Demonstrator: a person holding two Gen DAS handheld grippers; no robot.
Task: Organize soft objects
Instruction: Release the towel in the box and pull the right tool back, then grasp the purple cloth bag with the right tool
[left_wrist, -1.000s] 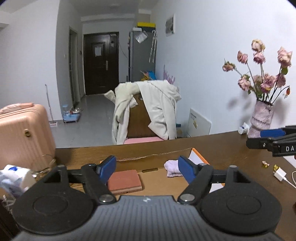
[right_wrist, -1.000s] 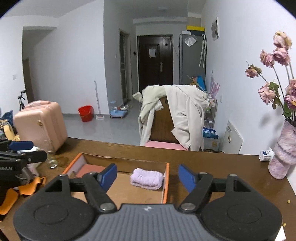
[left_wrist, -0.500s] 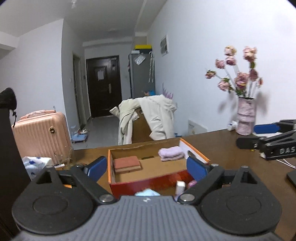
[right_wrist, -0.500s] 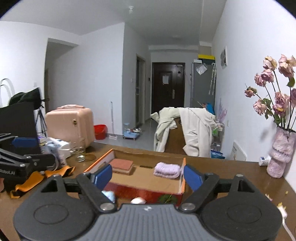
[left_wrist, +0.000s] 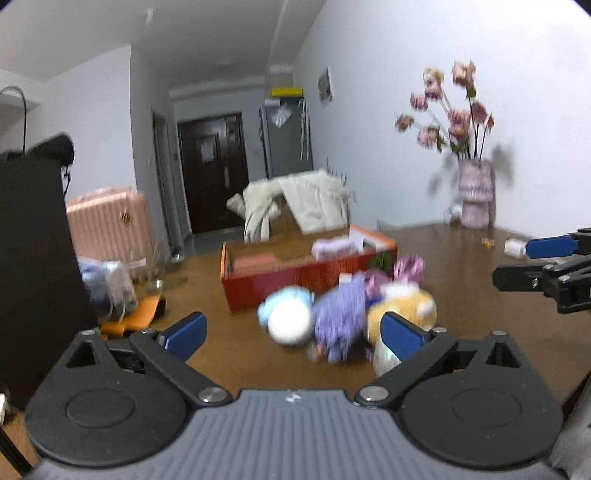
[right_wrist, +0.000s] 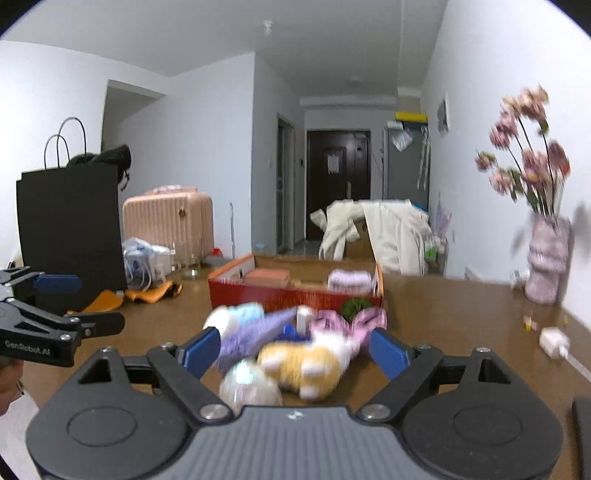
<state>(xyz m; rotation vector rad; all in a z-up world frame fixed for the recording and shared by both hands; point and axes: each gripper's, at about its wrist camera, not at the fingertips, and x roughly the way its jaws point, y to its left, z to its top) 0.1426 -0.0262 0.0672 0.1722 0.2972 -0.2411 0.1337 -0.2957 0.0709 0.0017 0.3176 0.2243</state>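
Observation:
A heap of soft toys lies on the brown table in front of an orange-red box (left_wrist: 295, 278): a blue and white plush (left_wrist: 286, 314), a purple one (left_wrist: 338, 317) and a yellow one (left_wrist: 400, 308). They also show in the right wrist view, the yellow plush (right_wrist: 299, 363) nearest. The box (right_wrist: 291, 295) holds a folded lilac cloth (right_wrist: 349, 278) and a pink pad (right_wrist: 267, 277). My left gripper (left_wrist: 291, 334) is open and empty, short of the toys. My right gripper (right_wrist: 291, 349) is open and empty, its fingers on either side of the heap. Both views are blurred.
A vase of pink flowers (right_wrist: 546, 258) stands at the table's far right. A white charger (right_wrist: 552, 341) lies near it. A black paper bag (right_wrist: 70, 229), plastic bags and an orange strap (right_wrist: 151, 293) sit at the left. A chair draped with a coat (right_wrist: 376, 232) stands behind the table.
Both grippers have pulled back from over the box toward the near side of the table. The heap of soft toys in front of the box has come into view.

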